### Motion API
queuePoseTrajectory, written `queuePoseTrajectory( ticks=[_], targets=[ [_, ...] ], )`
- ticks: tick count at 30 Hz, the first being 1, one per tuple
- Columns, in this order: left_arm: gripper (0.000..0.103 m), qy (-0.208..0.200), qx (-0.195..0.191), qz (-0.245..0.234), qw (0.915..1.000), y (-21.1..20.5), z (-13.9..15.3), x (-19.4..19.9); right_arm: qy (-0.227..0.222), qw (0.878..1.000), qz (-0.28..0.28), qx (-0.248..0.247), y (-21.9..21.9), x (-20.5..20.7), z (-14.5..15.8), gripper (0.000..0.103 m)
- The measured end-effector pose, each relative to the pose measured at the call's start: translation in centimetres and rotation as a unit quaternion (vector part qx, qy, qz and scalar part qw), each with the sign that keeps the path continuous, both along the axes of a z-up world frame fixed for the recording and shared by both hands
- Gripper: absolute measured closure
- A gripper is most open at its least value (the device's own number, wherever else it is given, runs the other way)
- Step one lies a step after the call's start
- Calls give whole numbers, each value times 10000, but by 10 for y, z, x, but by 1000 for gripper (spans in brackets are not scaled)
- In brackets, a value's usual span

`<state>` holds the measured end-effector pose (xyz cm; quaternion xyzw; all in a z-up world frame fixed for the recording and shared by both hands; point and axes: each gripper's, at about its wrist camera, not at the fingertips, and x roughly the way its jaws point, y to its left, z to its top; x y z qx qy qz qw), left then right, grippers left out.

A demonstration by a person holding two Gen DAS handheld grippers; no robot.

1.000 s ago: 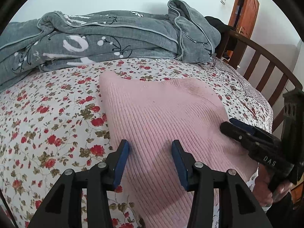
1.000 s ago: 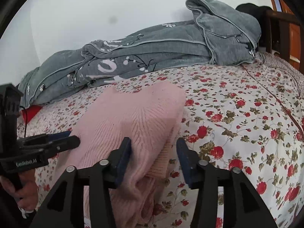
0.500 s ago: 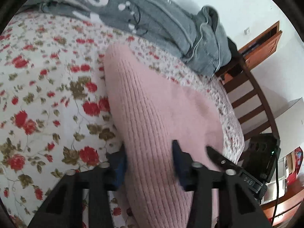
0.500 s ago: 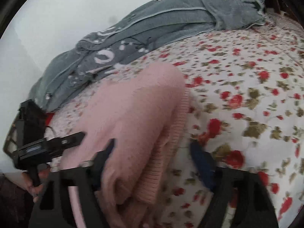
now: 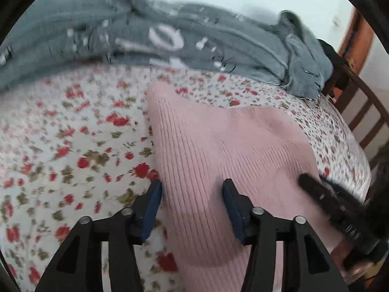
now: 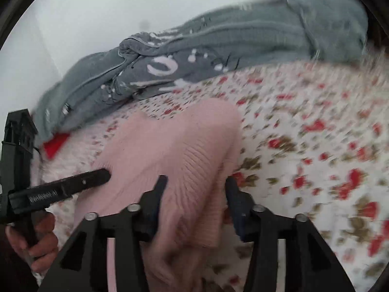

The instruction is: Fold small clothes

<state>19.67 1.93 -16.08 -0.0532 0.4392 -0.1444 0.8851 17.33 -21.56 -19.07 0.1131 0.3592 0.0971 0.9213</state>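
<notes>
A pink ribbed knit sweater [image 5: 218, 146] lies on the flowered bed sheet [image 5: 73, 146], partly folded. My left gripper [image 5: 192, 202] is open, its jaws straddling the sweater's near left edge. My right gripper [image 6: 194, 194] is open too, with the sweater's right folded edge [image 6: 194, 160] bunched between its jaws. Each gripper shows in the other's view: the right one at the sweater's right side [image 5: 333, 209], the left one over its left side [image 6: 65, 189]. Both views are blurred by motion.
A grey blanket [image 5: 170, 43] with white marks is heaped along the wall at the back of the bed. A wooden bed rail [image 5: 364, 107] runs along the right. Something red [image 6: 54, 144] lies by the blanket's left end.
Both grippers have moved forward onto the sweater's near edges. The fabric now sits between the right jaws, which stay open. The views swung and blurred.
</notes>
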Motion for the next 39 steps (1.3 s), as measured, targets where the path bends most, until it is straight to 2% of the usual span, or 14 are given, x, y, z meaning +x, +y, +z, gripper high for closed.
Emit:
queuePoseTrajectory(
  ticks=[1,4,6,9,13,15,17,19,22,24,26,29,33,39],
  targets=[
    [45,-82,47,7,10000,2,5,-10,-132,9996,-47,-251,3,-10,6,54],
    [45,-252,152,72,9995,4,21,-35,-444,9945,-139,-941,11,-40,24,54],
    [45,-363,219,95,9991,1,33,-55,-513,9921,-201,-1129,10,-55,32,54],
    [43,-477,272,186,9983,-2,50,-86,-561,9918,-326,-1101,7,-82,46,51],
    [42,-615,145,264,9977,-2,72,-125,-494,9921,-462,-1053,2,-119,62,47],
    [38,-702,166,307,9969,-2,83,-142,-478,9916,-496,-1091,-2,-138,70,45],
    [31,-790,171,329,9962,-3,93,-159,-462,9915,-509,-1106,-4,-156,79,36],
    [28,-893,239,397,9949,-3,103,-175,-472,9916,-558,-1068,-8,-172,87,32],
    [23,-1043,363,486,9927,-5,114,-196,-463,9929,-567,-938,-13,-188,94,31],
    [22,-1115,440,530,9914,-5,120,-205,-455,9932,-579,-898,-15,-197,99,22],
    [21,-1174,464,585,9903,-5,126,-213,-628,9903,-620,-1073,-13,-210,106,11],
    [15,-1246,529,654,9886,-6,132,-222,-830,9860,-675,-1281,-10,-224,114,5],
    [14,-1297,670,666,9870,-12,134,-230,-867,9864,-642,-1243,-11,-236,119,2],
    [14,-1292,585,678,9876,-14,134,-236,-854,9857,-692,-1279,-10,-242,121,2]
  ],
)
